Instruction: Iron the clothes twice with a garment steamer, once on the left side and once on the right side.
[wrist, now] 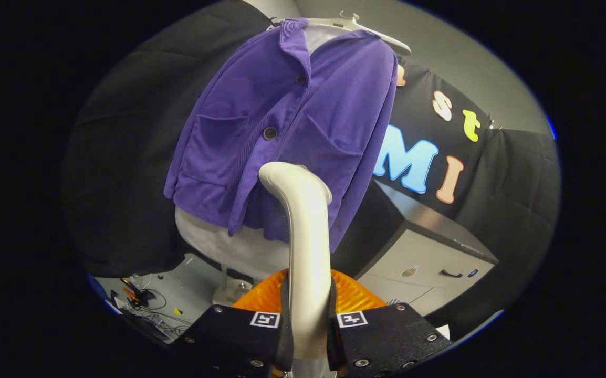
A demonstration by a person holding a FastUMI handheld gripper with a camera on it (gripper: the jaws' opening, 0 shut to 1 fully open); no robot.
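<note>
A purple corduroy jacket (pixel 287 131) with dark buttons hangs on a white hanger (pixel 358 26) over a pale ironing board (pixel 229 244), beyond the fingers. My gripper (pixel 308 328) is shut on the white handle of the garment steamer (pixel 305 231), which rises between the two black fingers. The steamer's curved head (pixel 287 176) sits against the lower middle of the jacket, near its front opening. An orange translucent part of the steamer (pixel 355 296) shows just behind the fingers.
A grey cabinet (pixel 429 257) with a dark drawer handle stands to the right of the jacket. Cables and small tools (pixel 143 302) lie on the floor to the lower left. Black cloth walls surround the booth.
</note>
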